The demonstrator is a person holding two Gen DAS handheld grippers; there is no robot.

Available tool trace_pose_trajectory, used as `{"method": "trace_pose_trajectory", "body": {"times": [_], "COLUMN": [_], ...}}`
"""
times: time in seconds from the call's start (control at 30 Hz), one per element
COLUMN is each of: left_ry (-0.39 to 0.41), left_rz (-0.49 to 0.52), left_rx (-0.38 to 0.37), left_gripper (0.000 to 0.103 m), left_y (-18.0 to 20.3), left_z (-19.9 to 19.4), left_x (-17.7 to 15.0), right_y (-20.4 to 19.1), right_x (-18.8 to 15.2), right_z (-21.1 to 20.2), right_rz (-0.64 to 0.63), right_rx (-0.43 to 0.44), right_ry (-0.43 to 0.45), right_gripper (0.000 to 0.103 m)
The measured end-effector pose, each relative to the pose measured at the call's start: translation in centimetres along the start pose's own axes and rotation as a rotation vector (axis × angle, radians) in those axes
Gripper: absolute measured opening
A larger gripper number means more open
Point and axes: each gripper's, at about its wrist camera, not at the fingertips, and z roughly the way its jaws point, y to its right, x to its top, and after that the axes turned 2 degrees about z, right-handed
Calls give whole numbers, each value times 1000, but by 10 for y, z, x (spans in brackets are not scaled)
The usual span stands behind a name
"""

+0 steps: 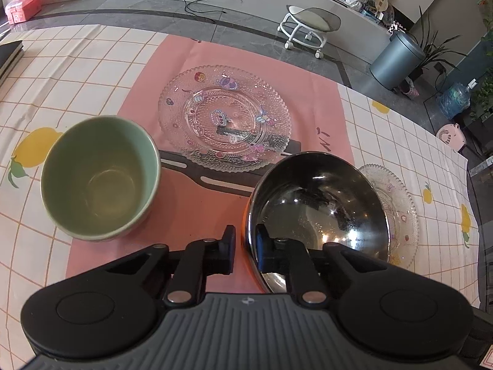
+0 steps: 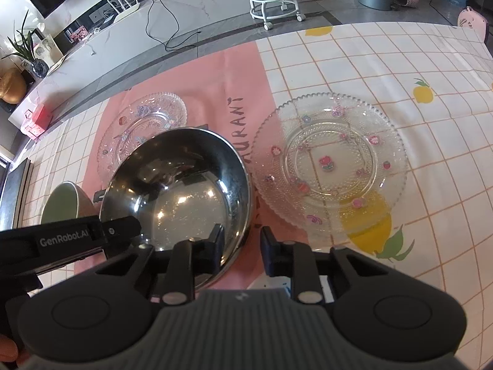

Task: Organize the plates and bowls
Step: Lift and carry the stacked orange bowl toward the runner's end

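Observation:
A steel bowl with an orange outside (image 1: 320,212) (image 2: 178,191) is tilted above the pink mat. My left gripper (image 1: 246,246) is shut on its near rim, one finger inside and one outside. My right gripper (image 2: 242,242) straddles the bowl's right rim with its jaws apart, not closed on it. A green ceramic bowl (image 1: 98,175) (image 2: 61,203) stands upright to the left. A clear glass plate with cartoon stickers (image 1: 225,117) (image 2: 144,123) lies on the mat beyond. A second glass plate with flower stickers (image 2: 329,163) (image 1: 397,212) lies to the right.
The table has a checked lemon-print cloth (image 2: 400,71) with a pink mat (image 1: 191,209) in its middle. A dark object (image 1: 10,55) lies at the table's far left edge. A wheeled stool (image 1: 308,27) and a grey bin (image 1: 397,61) stand on the floor beyond.

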Motion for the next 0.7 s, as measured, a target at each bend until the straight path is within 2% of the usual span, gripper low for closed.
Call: {"method": "trace_pose_trajectory", "body": {"times": [0.17, 0.37, 0.7], "left_ry": [6, 23, 95], "left_rz": [25, 56, 68], "left_rx": [27, 40, 48], "left_gripper": [10, 10, 10], "left_y": [7, 13, 19], "left_z": [-5, -24, -81], "left_x": [-1, -7, -27], "right_y": [-1, 1, -6], "right_x": [0, -6, -28], "right_z": [-1, -12, -62], "right_rz": [13, 20, 2], "right_rx": [-19, 2, 48], "right_ry": [-7, -10, 33], "right_gripper": [16, 15, 15]}}
